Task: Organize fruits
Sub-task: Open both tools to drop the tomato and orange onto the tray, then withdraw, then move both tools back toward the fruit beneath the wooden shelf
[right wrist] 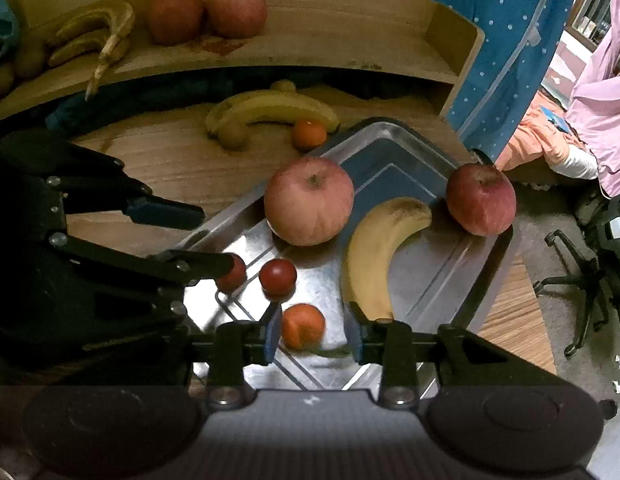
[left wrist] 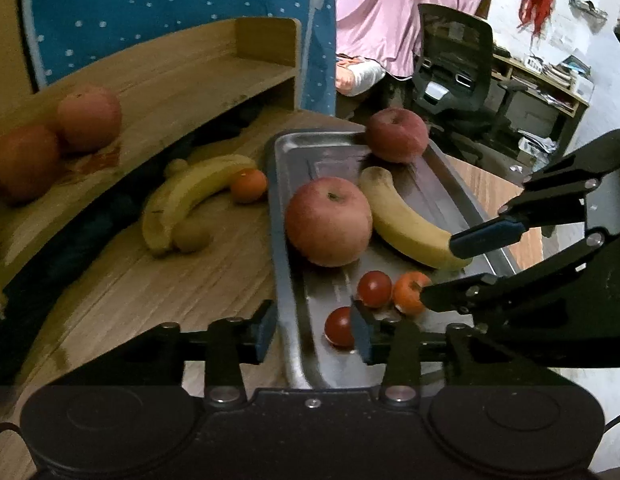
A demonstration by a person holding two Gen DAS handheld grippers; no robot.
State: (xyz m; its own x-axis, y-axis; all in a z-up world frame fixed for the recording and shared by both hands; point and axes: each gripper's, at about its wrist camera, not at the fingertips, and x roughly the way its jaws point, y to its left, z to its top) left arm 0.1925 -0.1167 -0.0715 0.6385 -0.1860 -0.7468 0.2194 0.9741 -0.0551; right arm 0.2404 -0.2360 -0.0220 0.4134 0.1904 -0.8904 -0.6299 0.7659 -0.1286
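A metal tray (left wrist: 330, 160) (right wrist: 430, 280) on the wooden table holds a large apple (left wrist: 328, 222) (right wrist: 308, 200), a banana (left wrist: 402, 220) (right wrist: 374, 256), two cherry tomatoes (left wrist: 374, 288) (right wrist: 277, 276) and a small orange (left wrist: 408, 292) (right wrist: 303, 326). A darker apple (left wrist: 396, 136) (right wrist: 481, 200) rests at the tray's far corner. My left gripper (left wrist: 314, 332) (right wrist: 205, 240) is open and straddles the tray's near rim, one finger beside a tomato (left wrist: 338, 326). My right gripper (right wrist: 314, 334) (left wrist: 450, 268) is open around the small orange, with a gap on its right side.
Left of the tray, the table carries a banana (right wrist: 269, 108), an orange (right wrist: 308, 134) and a kiwi (right wrist: 233, 134). A wooden shelf (right wrist: 310, 52) behind bears two apples (right wrist: 237, 12) and bananas (right wrist: 93, 32). A person in pink (left wrist: 390, 12) and an office chair (left wrist: 454, 64) are beyond.
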